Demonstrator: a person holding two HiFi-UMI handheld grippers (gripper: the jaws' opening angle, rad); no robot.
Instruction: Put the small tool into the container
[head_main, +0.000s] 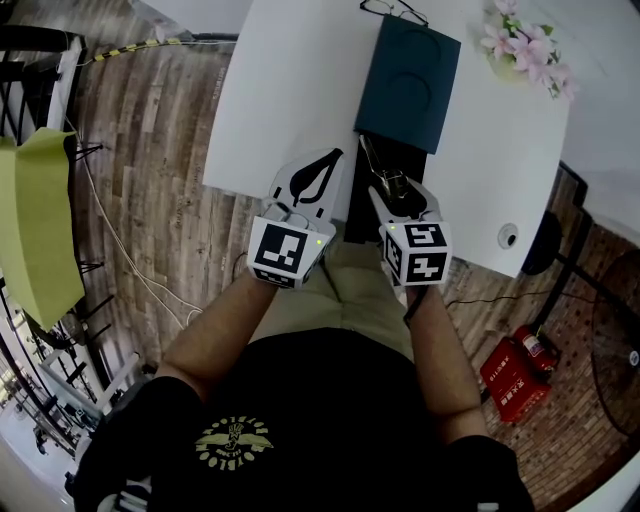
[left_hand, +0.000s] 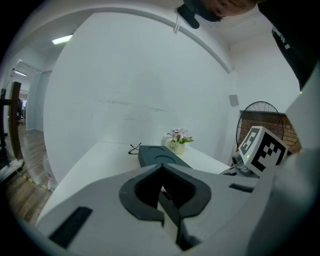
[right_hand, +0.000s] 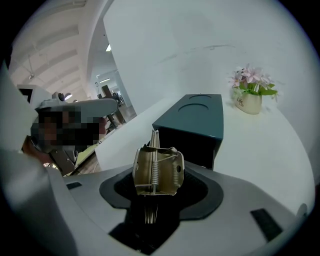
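The right gripper (head_main: 396, 198) is clamped on the small tool (right_hand: 158, 171) and angled down toward the table (head_main: 290, 90). In the right gripper view the tool stands upright between the two jaws: a pale metal body with a coil spring running down its face, held at its flanks by the dark pads, which sit fairly wide apart to take its width. Its lower end drops into the dark recess between the jaws, and a thin flat blade rises from its top, past the jaw tips.

That blade points at the container (head_main: 410, 80) — a dark teal box lying lengthwise on the white table, with two round impressions in its top and its near end open and dark. From the head view the tool's tip lies over that dark near end. The right gripper view shows it just in front of the opening, and whether it has crossed the edge cannot be told.

The left gripper (head_main: 330, 162) hovers just beside the right one at the table's near edge. Its jaws are closed tip to tip, with only the hollow between the pads showing.

Beyond the container lie a pair of glasses (head_main: 393, 10), and to its right stands a pot of pink flowers (head_main: 525, 45).
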